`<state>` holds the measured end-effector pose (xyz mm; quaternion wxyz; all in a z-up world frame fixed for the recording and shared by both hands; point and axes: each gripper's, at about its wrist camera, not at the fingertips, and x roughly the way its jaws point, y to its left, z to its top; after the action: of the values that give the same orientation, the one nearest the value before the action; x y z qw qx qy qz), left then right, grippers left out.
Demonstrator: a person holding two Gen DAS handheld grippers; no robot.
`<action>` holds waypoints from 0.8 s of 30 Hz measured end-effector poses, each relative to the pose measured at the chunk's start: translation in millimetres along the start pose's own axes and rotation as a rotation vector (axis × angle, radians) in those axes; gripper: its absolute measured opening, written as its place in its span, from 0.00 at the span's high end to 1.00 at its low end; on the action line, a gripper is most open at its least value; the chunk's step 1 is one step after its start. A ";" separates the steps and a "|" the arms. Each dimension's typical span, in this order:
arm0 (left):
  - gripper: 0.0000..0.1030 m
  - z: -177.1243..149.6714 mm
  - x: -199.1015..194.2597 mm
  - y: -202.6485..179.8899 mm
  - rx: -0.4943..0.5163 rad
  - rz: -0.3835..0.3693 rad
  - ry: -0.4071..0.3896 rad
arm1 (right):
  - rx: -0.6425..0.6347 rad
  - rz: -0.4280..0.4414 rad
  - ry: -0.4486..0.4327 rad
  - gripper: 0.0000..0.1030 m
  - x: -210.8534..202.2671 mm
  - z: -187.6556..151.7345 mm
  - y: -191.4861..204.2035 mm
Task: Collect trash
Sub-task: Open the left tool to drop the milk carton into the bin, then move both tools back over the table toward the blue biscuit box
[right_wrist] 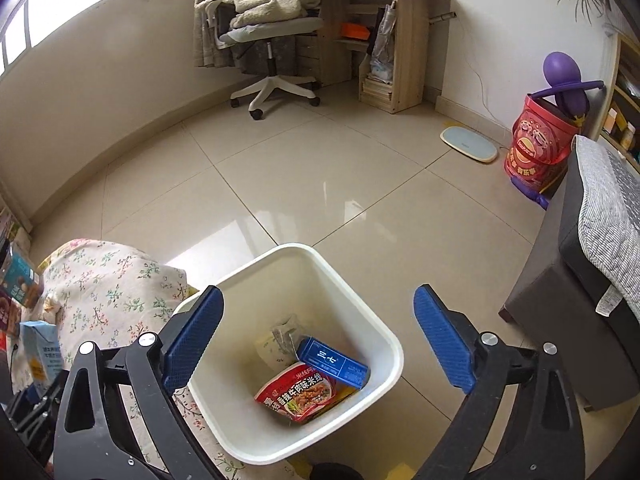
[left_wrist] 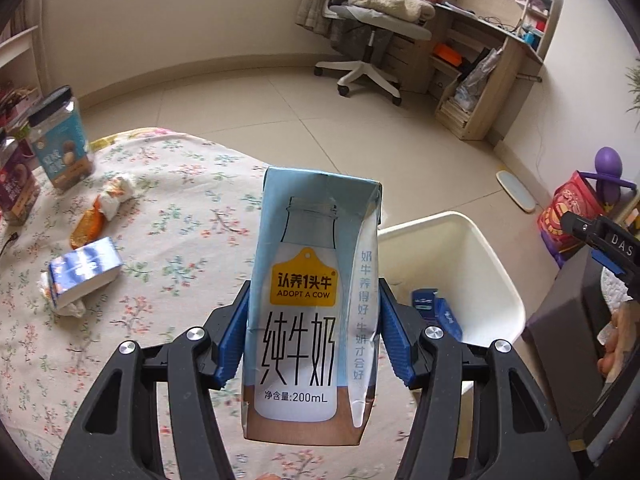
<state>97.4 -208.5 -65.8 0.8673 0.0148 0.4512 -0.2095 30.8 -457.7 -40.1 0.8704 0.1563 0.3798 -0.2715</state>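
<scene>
My left gripper is shut on an upright light-blue milk carton, held above the flowered table near its right edge; the carton also shows in the right wrist view. The white trash bin stands just right of the table. My right gripper is open and empty above the bin, which holds a blue box, a red food packet and a crumpled wrapper. On the table lie a small blue-white carton, crumpled tissue and an orange wrapper.
Snack jars stand at the table's far left. A dark ottoman sits right of the bin. An office chair, a wooden desk, a floor scale and a red bucket stand across the tiled floor.
</scene>
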 end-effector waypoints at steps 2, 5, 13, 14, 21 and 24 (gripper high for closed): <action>0.44 3.5 9.0 -24.5 0.028 -0.027 0.011 | 0.020 -0.005 -0.017 0.10 -3.2 2.9 -9.6; 0.43 8.4 21.0 -56.9 0.053 -0.070 0.028 | 0.052 -0.021 -0.043 0.09 -7.2 8.0 -23.5; 0.31 20.1 43.2 -107.9 0.072 -0.184 0.092 | 0.156 -0.016 -0.062 0.08 -8.0 18.3 -53.3; 0.30 20.9 41.2 -108.9 0.080 -0.180 0.086 | 0.158 -0.013 -0.065 0.08 -8.5 18.3 -53.0; 0.28 33.8 18.0 -77.2 0.078 -0.086 0.015 | 0.087 0.005 -0.074 0.07 -12.8 12.4 -24.6; 0.27 37.2 4.5 -58.7 0.070 -0.040 -0.023 | 0.034 0.015 -0.070 0.07 -14.5 7.1 -4.5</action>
<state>106.5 -271.6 -37.7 0.8672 0.0334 0.4337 -0.2426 24.1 -459.5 -24.8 0.8824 0.1641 0.3433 -0.2768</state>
